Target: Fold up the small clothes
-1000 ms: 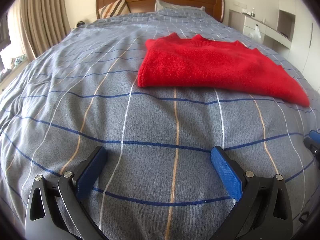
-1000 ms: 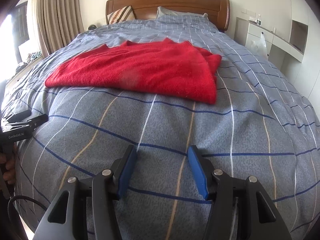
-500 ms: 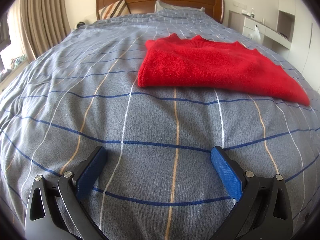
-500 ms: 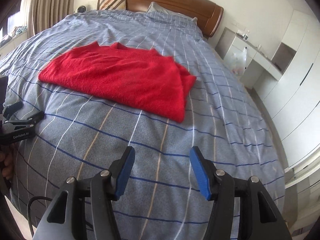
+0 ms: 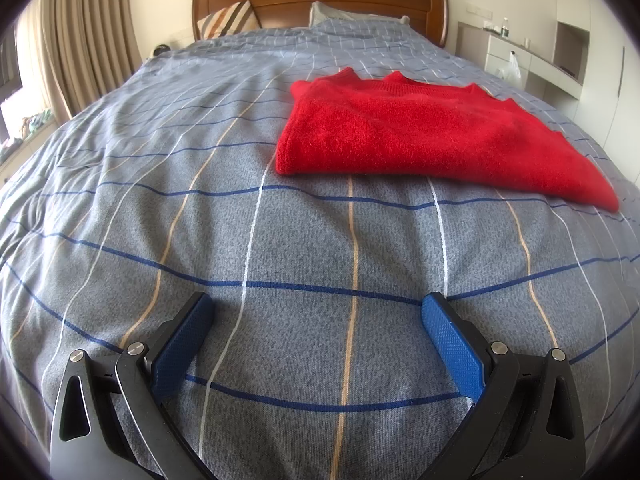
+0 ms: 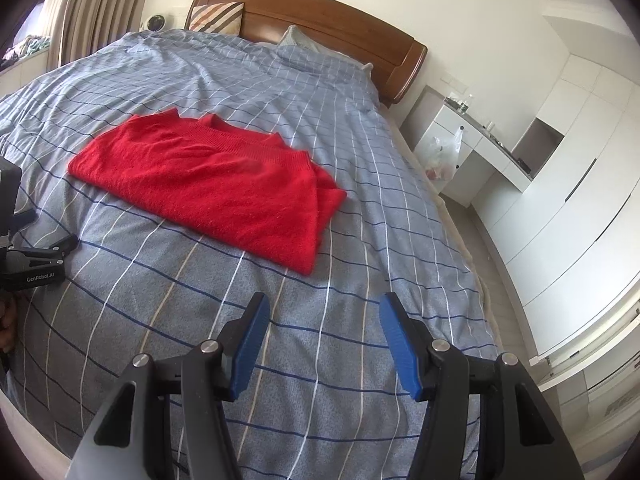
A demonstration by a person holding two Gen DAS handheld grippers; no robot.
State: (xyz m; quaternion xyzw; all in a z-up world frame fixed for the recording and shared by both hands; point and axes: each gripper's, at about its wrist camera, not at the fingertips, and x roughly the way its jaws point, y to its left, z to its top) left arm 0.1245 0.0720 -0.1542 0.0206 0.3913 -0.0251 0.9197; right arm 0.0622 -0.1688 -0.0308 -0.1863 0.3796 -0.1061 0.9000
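A red knitted sweater (image 5: 424,136) lies folded flat on the grey checked bedspread (image 5: 200,200), its neckline toward the headboard. In the right wrist view the same sweater (image 6: 216,184) sits ahead and to the left. My left gripper (image 5: 316,320) hovers over the bedspread short of the sweater, jaws wide apart, nothing between the blue pads. My right gripper (image 6: 324,320) is raised above the bed's near right part, open and empty, well short of the sweater. The left tool's black body (image 6: 32,256) shows at the right wrist view's left edge, with a hand below it.
A wooden headboard (image 6: 332,28) with pillows (image 5: 228,20) closes the far end. Curtains (image 5: 80,40) hang on the left. A white desk and wardrobes (image 6: 540,184) stand right of the bed, with a plastic bag (image 6: 444,152) hanging there. The bed's right edge (image 6: 476,280) drops to the floor.
My right gripper has risen and rolled, so its view now looks down on the bed with more of the right-hand floor and wardrobes. The left gripper and the sweater have not moved.
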